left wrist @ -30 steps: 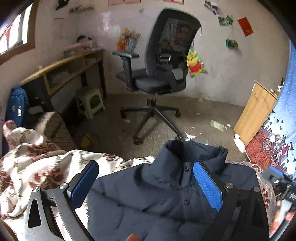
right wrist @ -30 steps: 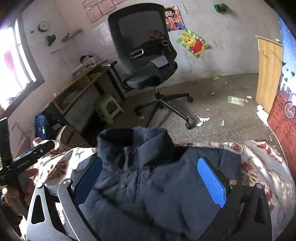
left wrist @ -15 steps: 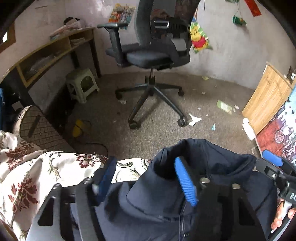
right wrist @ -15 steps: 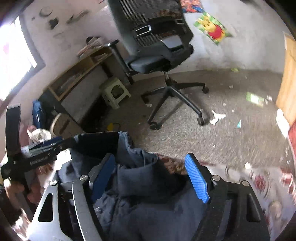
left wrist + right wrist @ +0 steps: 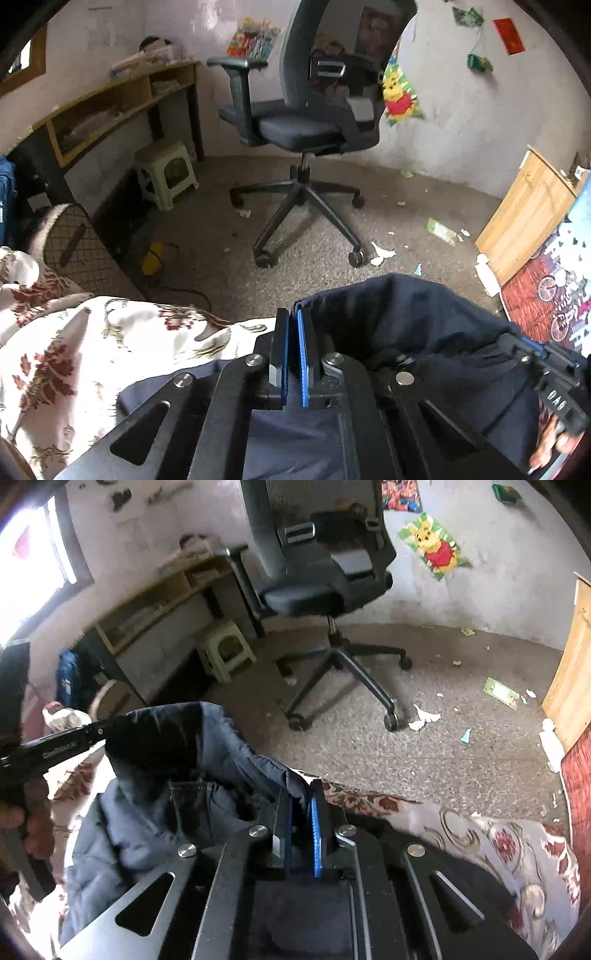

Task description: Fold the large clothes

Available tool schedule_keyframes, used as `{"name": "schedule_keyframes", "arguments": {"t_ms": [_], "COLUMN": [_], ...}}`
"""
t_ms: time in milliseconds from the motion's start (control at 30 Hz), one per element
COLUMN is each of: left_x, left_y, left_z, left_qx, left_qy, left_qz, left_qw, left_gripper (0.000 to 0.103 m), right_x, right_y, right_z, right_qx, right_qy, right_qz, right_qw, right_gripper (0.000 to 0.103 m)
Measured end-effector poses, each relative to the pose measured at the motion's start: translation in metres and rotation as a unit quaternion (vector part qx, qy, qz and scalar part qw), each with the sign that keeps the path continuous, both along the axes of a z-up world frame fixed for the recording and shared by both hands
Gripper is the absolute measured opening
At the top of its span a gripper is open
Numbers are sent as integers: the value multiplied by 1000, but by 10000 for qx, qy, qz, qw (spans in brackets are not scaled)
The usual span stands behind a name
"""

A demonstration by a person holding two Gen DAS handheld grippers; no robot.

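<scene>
Left gripper (image 5: pixel 293 325) and right gripper (image 5: pixel 301 794) both just clenched on collar of dark jacket (image 5: pixel 406 317), fabric pinched between fingers, above floral bed cover (image 5: pixel 74 343).

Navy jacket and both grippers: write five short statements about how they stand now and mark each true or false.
1. The left gripper is shut on the navy jacket, pinching the collar edge. True.
2. The right gripper stands wide open above the jacket. False: its jaws have just been closing and now pinch the collar fabric.
3. The jacket lies on a floral bedspread. True.
4. The black office chair stands between the grippers and the far wall. True.
5. The pale green plastic stool sits on top of the wooden desk. False: it stands on the floor beside the desk.
</scene>
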State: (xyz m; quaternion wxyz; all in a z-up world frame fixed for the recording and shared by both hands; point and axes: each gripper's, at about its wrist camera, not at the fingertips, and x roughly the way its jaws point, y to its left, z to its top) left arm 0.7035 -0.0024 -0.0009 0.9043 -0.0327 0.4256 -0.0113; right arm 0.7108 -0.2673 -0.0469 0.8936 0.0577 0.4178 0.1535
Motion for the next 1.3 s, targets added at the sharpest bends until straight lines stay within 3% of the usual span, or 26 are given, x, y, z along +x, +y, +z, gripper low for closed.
{"name": "schedule_keyframes", "arguments": {"t_ms": [133,333,500,567,667,867,1033,1100,1200,1300], "left_x": [-32,-85,-99,-101,-107,-116,-115,-116,-118,-120], "left_y": [13,7,10,14,12,5,1,-2,-6,-7], "left_z": [10,19,-21,-42,-58,-62,-60,-59,-58,-55], "left_qx": [66,514,524,349,276,448,605,697,814,823], "left_qy": [15,-61,555,769,834,753,745,730,708,743], "left_qz": [-255,-880,-1209,-1187,-1178,-1337,-1378,-1396,-1408,-1497], "left_qw": [9997,9948,9897,9893,9891,9871,9858,9850,9842,9825], "left_gripper": [4,4,4,4,4,4,4,4,4,4], "right_x": [-46,-90,-104,-106,-109,-130,-113,-98,-75,-77], "right_y": [-12,-2,-3,-1,-2,-33,-26,-9,13,18], "right_z": [7,14,-9,-22,-31,12,35,28,-3,-32], "right_qx": [72,-475,-647,-743,-723,52,-204,-244,-287,-449], "right_qy": [-64,-231,147,322,406,342,-73,53,626,1125], "right_qz": [61,-80,-202,-194,-220,-1091,-961,-690,-297,-200], "right_qw": [9999,9986,9976,9965,9963,9934,9951,9973,9972,9924], "right_gripper": [6,6,6,6,6,9,9,9,9,9]}}
